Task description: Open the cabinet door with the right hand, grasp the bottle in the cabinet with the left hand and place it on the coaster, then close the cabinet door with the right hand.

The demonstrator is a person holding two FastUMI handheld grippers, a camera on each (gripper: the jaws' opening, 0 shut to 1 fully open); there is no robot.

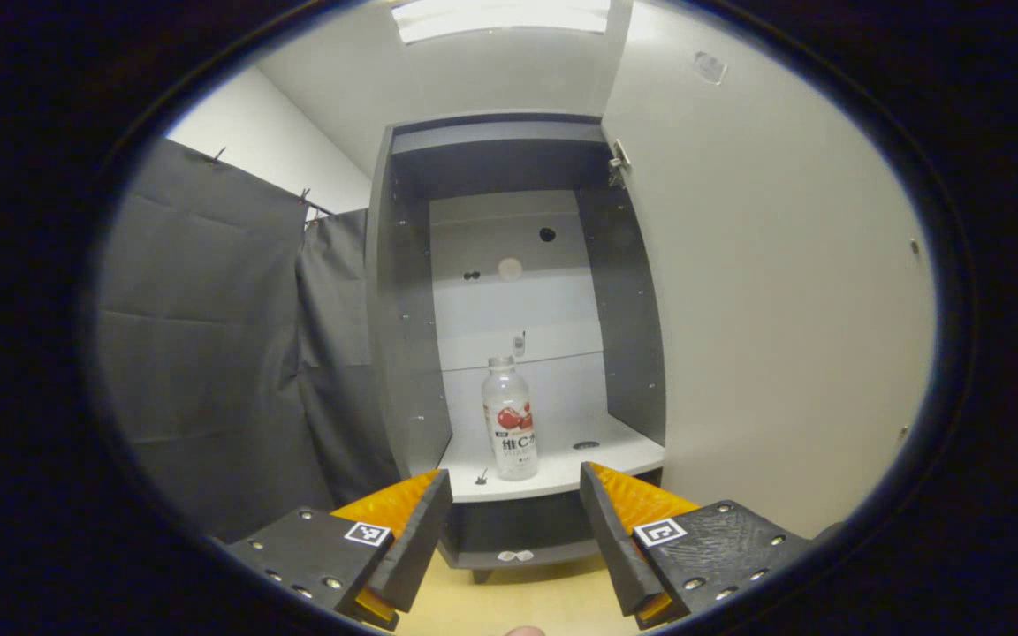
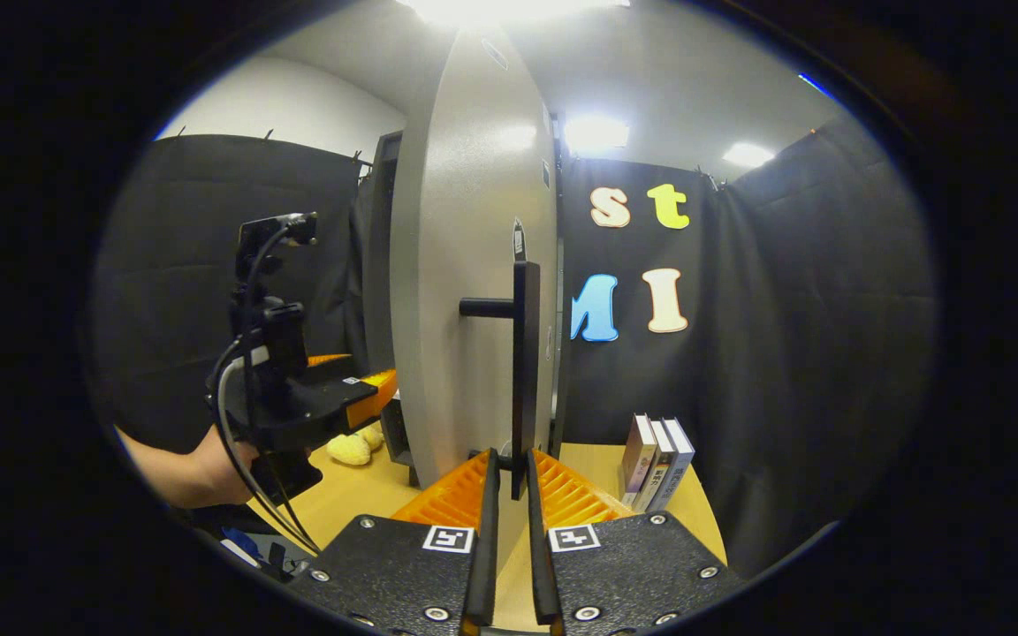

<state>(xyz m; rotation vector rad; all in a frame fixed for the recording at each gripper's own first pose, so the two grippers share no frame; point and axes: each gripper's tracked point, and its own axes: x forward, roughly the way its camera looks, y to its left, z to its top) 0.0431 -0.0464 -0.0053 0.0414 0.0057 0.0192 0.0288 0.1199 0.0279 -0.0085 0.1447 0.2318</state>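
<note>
- 2 grippers I'm running: my right gripper (image 2: 509, 481) is clamped narrow on the door handle (image 2: 522, 371), cabinet door (image 2: 465, 265) swung open.
- My left gripper (image 1: 516, 495) gapes wide, holding nothing.
- The bottle (image 1: 510, 420) stands upright on the cabinet (image 1: 509, 353) shelf.

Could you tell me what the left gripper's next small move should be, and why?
Probably ease the left gripper straight forward toward the bottle. The door stands open, with the right gripper shut on its handle. The bottle stands upright on the cabinet shelf, lined up with the gap between the open fingers, still ahead of them.
</note>
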